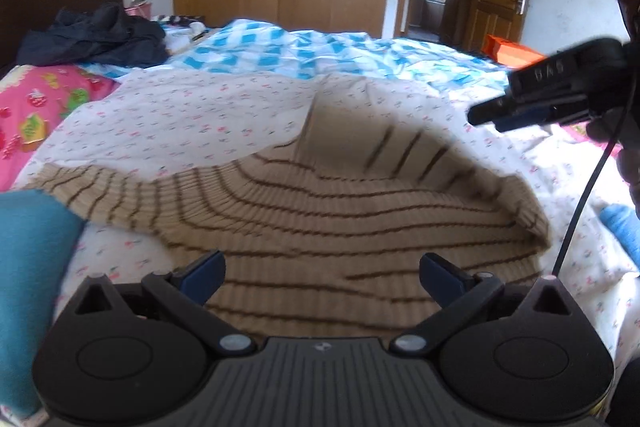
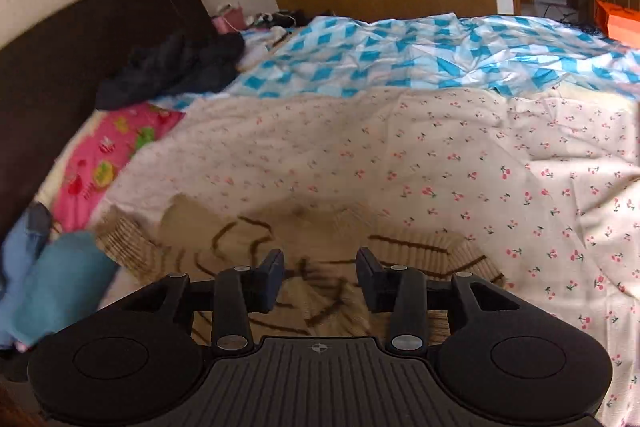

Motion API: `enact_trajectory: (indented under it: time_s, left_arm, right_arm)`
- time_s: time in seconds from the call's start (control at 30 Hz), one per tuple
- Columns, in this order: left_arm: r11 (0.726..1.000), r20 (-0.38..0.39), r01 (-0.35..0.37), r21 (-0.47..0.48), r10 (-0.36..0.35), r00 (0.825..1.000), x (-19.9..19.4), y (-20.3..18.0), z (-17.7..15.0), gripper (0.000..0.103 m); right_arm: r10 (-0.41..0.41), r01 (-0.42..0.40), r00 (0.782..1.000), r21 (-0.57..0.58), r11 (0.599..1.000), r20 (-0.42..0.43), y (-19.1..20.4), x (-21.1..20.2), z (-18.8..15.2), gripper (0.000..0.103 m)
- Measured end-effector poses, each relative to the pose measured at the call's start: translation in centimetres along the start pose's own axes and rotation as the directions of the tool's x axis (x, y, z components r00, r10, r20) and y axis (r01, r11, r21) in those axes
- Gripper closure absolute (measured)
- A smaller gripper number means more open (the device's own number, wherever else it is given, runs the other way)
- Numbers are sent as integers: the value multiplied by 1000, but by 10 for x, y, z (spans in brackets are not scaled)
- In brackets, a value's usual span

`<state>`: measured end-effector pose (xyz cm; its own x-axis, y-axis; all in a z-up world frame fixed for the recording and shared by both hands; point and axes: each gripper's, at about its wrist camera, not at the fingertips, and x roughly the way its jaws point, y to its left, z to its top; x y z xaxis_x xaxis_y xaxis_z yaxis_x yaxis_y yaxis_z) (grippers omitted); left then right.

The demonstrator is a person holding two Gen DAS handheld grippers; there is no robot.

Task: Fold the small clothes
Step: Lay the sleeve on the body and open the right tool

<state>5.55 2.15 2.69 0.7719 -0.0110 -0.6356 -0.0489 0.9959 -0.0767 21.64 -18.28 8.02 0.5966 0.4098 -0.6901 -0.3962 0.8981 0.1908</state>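
A tan knitted sweater (image 1: 320,211) with thin dark brown stripes lies spread on the cherry-print sheet (image 1: 180,115), partly folded, with one sleeve stretched out to the left. My left gripper (image 1: 322,267) hovers over its near part, open wide, with nothing between the fingers. In the left wrist view my right gripper (image 1: 492,113) comes in from the right, above the sweater's right edge. In the right wrist view the right gripper (image 2: 320,269) is open just above the rumpled sweater (image 2: 320,227), and its pads press on nothing.
A teal rolled cloth (image 1: 28,267) (image 2: 68,275) lies at the left beside the sweater. Farther back are a blue checked quilt (image 1: 320,51), a dark clothes heap (image 1: 100,35), a pink pillow (image 1: 40,107), a dark headboard (image 2: 80,47) and an orange box (image 1: 508,51).
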Motion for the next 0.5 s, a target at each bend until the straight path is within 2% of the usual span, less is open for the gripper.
enact_trajectory:
  time_s: [0.13,0.23,0.3,0.37,0.43,0.47,0.5]
  left_arm:
    - [1000,-14,-12,-21,11,1000,0,17,-12,0]
    - [999,-27,-1,-37,0,1000,6,20,-16,0]
    - [1000,-28,-2,-25,1,1000,9,17,-17,0]
    - [1000,-24,-2,-6,2,1000,10,12,-19,0]
    - [1000,-27,-4,5,4,1000,11,10,-20,0]
    - [1000,-32,-7,7,7,999,13,9,-20,0]
    - [1000,-37,-11,7,11,999,15,9,-21,0]
  right_arm:
    - [3,-2,1000,34,999,-30,-9,-2,-23,64]
    - [-90,88,994,-26,996,-61,-17,-1,-44,64]
    - [-166,161,983,-67,985,-81,-23,8,-54,64]
    - [-209,200,971,-91,976,-114,-34,23,-63,64]
    - [-281,268,945,-100,958,-169,-48,42,-70,69]
    - [-321,310,928,-87,947,-190,-58,52,-73,69]
    - [-330,324,922,-62,944,-204,-69,59,-76,67]
